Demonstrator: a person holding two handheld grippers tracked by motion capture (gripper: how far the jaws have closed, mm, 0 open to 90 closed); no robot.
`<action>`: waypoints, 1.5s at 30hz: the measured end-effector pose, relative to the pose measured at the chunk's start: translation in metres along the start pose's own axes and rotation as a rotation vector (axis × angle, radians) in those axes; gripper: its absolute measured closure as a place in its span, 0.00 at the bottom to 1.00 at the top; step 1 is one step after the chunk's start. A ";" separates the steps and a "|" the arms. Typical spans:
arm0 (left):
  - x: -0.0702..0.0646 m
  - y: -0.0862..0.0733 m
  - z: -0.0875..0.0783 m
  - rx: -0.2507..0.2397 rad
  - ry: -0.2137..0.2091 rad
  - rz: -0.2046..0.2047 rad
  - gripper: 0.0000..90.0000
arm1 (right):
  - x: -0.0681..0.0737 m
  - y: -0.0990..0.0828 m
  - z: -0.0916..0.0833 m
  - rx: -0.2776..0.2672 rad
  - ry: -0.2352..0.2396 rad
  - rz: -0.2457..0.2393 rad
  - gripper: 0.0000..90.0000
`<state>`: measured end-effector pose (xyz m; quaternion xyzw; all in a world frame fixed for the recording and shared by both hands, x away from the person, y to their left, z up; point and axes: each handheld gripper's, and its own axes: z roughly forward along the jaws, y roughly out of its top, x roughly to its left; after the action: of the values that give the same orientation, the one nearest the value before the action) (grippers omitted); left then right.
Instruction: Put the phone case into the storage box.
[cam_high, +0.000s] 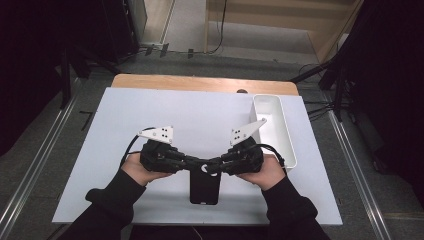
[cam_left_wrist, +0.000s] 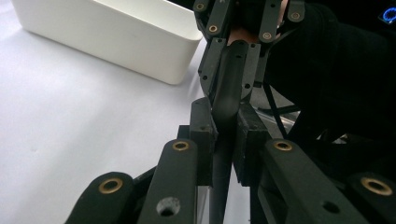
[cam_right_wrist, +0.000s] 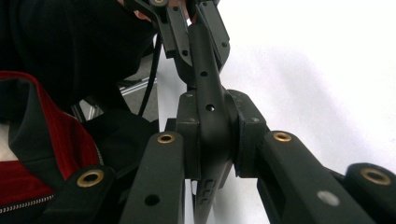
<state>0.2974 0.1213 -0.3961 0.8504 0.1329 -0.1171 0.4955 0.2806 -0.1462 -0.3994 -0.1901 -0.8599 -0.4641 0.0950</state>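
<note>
step: both-grip hold on black phone case (cam_high: 204, 185), low centre of high view | L gripper (cam_high: 192, 162) + R gripper (cam_high: 216, 164) jaws clamped on case top edge | next, prob: lift level, keep both grips even, toward white bin (cam_high: 286, 135) right of centre

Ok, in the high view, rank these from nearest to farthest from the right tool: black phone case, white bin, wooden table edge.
1. The black phone case: gripped at its top end by the right tool, and by the left tool from the other side.
2. The white bin: on the mat's right side, just beyond the right hand.
3. The wooden table edge: along the far side.
</note>
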 end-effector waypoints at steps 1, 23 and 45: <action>0.000 0.000 0.000 0.001 0.001 0.000 0.89 | 0.000 0.000 0.000 0.001 -0.002 -0.002 0.82; 0.006 0.001 -0.011 0.000 0.018 -0.072 0.89 | -0.002 -0.008 -0.010 -0.038 -0.017 0.001 0.51; 0.009 0.000 -0.027 -0.026 0.099 -0.092 0.89 | -0.005 -0.014 -0.012 -0.124 -0.028 -0.025 0.12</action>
<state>0.3076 0.1458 -0.3855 0.8416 0.1976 -0.0956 0.4935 0.2790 -0.1642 -0.4047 -0.1911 -0.8332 -0.5148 0.0652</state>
